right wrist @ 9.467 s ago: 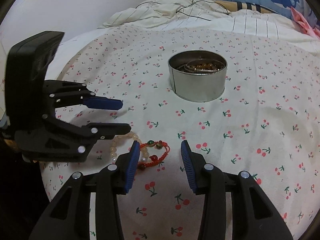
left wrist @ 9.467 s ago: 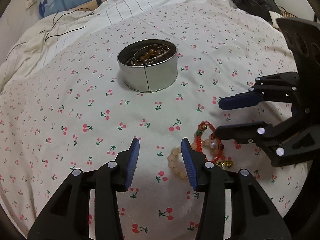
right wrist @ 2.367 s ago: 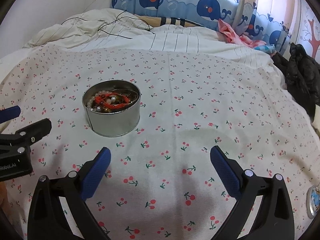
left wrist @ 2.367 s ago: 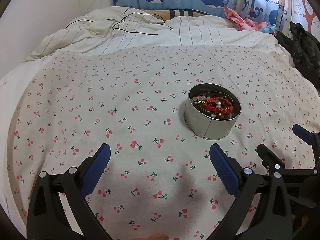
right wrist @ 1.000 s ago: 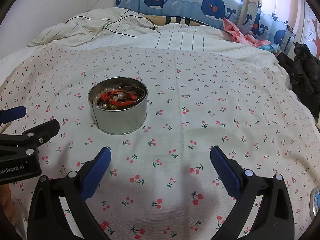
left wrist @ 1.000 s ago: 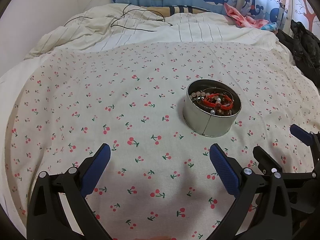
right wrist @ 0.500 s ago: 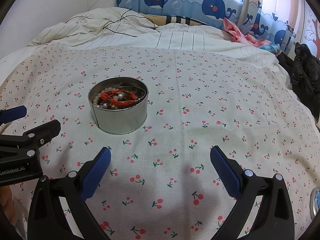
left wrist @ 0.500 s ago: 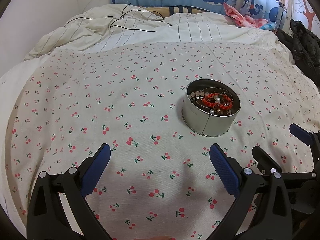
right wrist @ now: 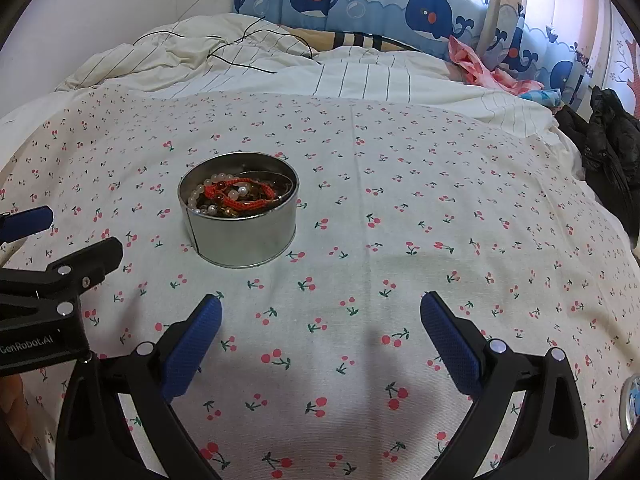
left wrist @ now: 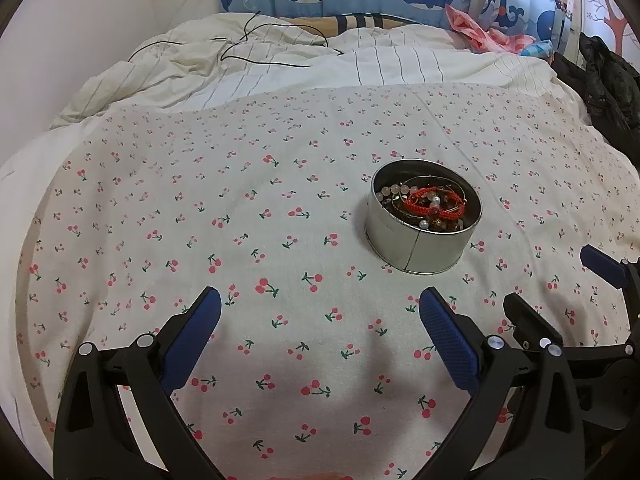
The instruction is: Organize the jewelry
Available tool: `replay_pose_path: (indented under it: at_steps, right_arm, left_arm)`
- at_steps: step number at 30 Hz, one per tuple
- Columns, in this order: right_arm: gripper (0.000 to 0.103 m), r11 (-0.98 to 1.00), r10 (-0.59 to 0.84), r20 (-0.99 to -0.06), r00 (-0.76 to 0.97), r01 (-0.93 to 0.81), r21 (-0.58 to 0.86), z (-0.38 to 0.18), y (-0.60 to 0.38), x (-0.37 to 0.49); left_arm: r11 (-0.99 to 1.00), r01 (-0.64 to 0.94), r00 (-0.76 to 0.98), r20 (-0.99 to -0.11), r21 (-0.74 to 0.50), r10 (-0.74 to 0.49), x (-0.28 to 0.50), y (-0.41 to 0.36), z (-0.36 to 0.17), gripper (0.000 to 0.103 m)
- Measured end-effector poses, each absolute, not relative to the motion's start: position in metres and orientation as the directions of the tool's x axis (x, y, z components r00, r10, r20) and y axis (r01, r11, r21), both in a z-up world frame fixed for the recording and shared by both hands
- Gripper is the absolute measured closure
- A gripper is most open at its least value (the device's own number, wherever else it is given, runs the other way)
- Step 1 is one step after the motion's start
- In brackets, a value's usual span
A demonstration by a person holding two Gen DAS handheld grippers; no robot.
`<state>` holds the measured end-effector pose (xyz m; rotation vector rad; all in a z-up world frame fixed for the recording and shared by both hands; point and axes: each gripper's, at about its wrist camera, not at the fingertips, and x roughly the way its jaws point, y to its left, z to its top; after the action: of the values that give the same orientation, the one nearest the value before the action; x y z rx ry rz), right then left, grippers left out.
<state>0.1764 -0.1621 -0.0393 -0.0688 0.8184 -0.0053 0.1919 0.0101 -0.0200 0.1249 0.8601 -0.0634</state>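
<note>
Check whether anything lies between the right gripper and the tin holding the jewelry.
Nothing visible does. Between the open right gripper and the tin there is only bare cherry-print bedsheet. The left gripper sits off to the side, apart from the tin. The red bracelet already lies inside.

A cherry-print sheet (left wrist: 248, 216) is spread flat across the bed. Behind it, a striped white duvet (left wrist: 304, 76) is bunched up, with a thin black cable (left wrist: 256, 60) looped over it. A blue whale-print curtain (right wrist: 360, 4) is hung along the back. A pink cloth (right wrist: 484, 72) is crumpled just below it, and dark clothing (right wrist: 608, 140) is piled at the right edge.
</note>
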Motion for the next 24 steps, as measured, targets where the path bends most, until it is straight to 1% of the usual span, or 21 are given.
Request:
replay_pose_path:
  at_steps: [24]
  right_arm:
    - [0.008, 0.997, -0.035, -0.733, 0.679, -0.024, -0.07, -0.042, -0.1591, 0.1772]
  left_arm:
    - [0.993, 0.101, 0.629, -0.778, 0.064, -0.014, 0.1954, 0.0127, -0.0236, 0.008]
